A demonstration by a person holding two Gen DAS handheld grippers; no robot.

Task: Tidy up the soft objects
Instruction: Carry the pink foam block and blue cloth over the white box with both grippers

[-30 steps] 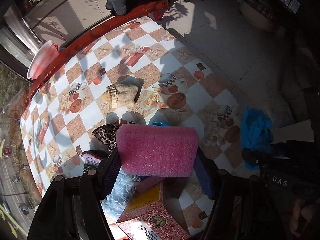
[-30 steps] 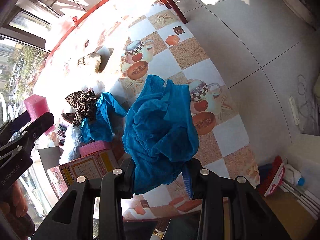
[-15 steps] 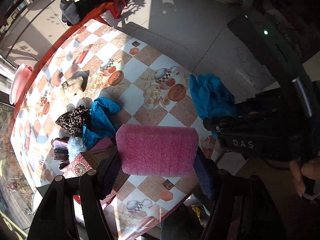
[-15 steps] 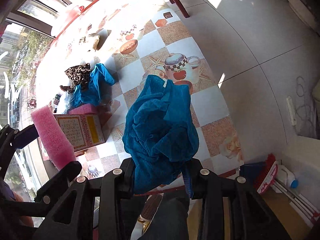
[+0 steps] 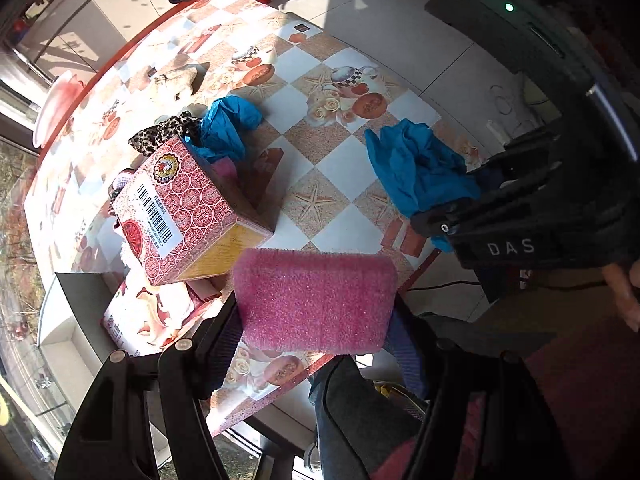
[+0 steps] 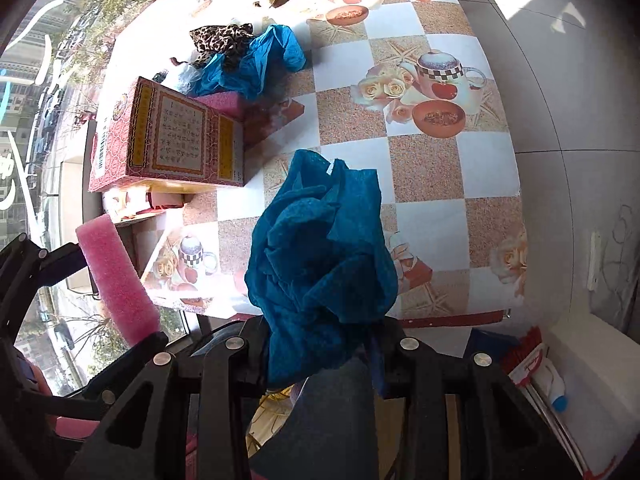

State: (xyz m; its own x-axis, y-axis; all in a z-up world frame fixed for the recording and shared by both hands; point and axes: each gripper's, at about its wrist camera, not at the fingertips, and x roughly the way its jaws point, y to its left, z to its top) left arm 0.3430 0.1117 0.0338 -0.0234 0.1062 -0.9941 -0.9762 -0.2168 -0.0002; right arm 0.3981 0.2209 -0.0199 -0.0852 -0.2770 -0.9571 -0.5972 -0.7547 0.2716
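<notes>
Sunlit room, pale tiled floor (image 6: 560,80), big window along one side with street and trees outside. Round counter (image 5: 340,168) with red rim, covered in a checked cloth printed with teapots, roses and starfish; strong shadows across it.

Left gripper (image 5: 314,320) points down near the counter's near edge, pinching a pink foam sponge (image 5: 316,300) by its two short ends; the sponge's long axis runs straight across between the fingers, broad face to the camera. In the right wrist view the same sponge (image 6: 116,280) shows as a slanted bar at the left edge, off the counter's rim.

Right gripper (image 6: 320,360) is clamped on a bunched blue cloth (image 6: 320,264); the cloth stands up out of the jaws as a crumpled wad, over the counter's near edge. The left view shows this cloth (image 5: 416,168) sticking out of the black gripper body at right.

On the counter: red patterned box (image 5: 188,208) with barcode label, lying tilted; another pink sponge (image 6: 226,104) just behind it; a second blue cloth (image 5: 228,124) touching a leopard-print fabric (image 5: 164,138); a beige knitted item (image 5: 176,80) farther back, apart. A tissue pack (image 5: 152,316) lies under the box's near end. A person's dark trouser leg (image 6: 332,420) shows below the grippers.
</notes>
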